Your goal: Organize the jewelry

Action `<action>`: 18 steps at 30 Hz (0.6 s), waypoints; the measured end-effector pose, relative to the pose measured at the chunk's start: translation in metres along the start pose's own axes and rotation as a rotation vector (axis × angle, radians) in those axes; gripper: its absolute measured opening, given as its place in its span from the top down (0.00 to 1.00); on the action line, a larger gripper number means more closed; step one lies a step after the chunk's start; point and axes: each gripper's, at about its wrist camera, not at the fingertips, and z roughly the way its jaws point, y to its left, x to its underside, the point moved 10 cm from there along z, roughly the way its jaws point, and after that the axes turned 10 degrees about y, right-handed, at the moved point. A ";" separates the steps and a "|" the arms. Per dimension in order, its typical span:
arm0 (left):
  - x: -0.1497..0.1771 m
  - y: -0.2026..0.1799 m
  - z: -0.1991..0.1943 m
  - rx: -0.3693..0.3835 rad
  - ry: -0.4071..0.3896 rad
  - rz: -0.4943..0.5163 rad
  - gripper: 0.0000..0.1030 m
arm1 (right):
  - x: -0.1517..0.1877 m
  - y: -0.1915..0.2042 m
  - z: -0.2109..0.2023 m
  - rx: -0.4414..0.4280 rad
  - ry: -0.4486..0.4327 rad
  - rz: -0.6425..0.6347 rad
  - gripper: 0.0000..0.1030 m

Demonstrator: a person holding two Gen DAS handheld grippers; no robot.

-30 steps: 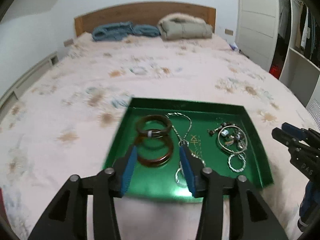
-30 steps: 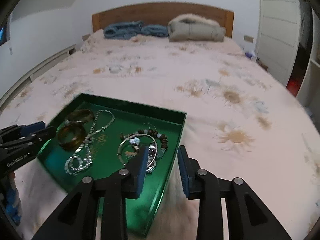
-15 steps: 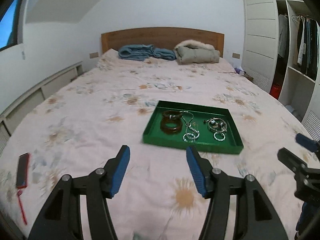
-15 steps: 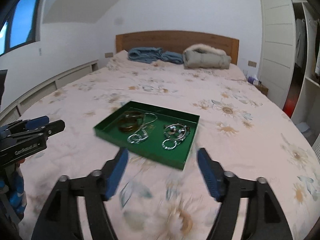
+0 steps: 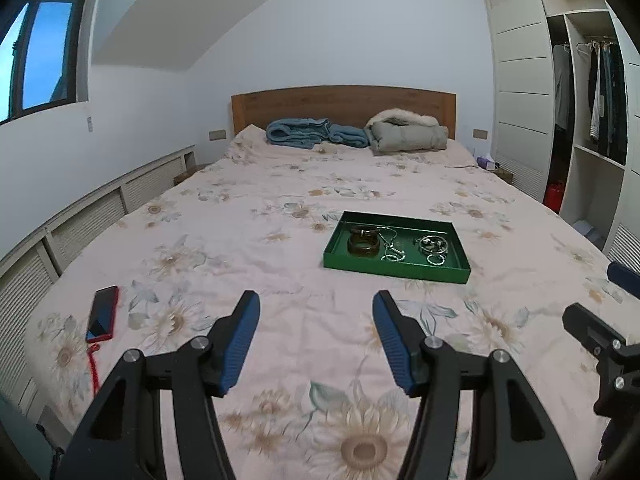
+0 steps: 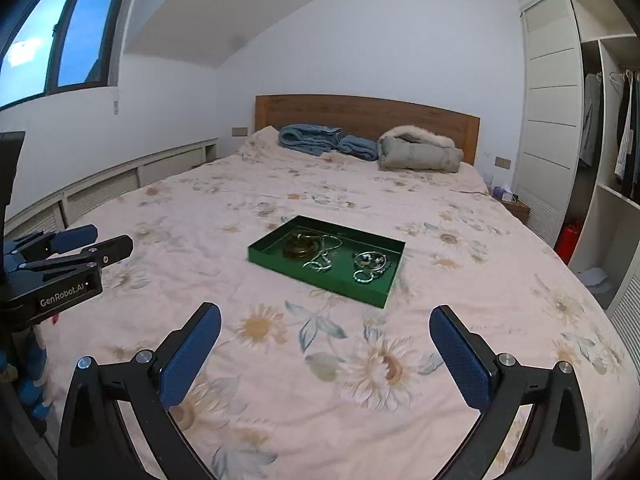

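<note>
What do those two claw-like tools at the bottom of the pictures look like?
Each gripper, left and right, is a black frame with silver bolts and two fingers faced with ribbed blue pads. The left one's side carries white "GenRobot.AI" lettering.

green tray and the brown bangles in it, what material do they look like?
Shallow green rectangular tray: probably lacquered card or thin metal; smooth, slightly glossy walls with crisp folded edges. Two stacked brown bangles: translucent amber-brown and shiny, which suggests resin, glass or polished stone; too small to tell which.
</note>
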 end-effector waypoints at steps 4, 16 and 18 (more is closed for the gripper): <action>0.012 0.005 -0.023 -0.022 -0.021 0.004 0.45 | 0.009 0.006 -0.016 -0.005 -0.004 -0.003 0.01; 0.034 0.013 -0.067 -0.066 -0.072 0.003 0.45 | 0.037 0.015 -0.048 0.004 -0.025 -0.006 0.00; 0.038 0.014 -0.071 -0.066 -0.076 0.003 0.45 | 0.039 0.014 -0.049 0.008 -0.028 -0.002 0.00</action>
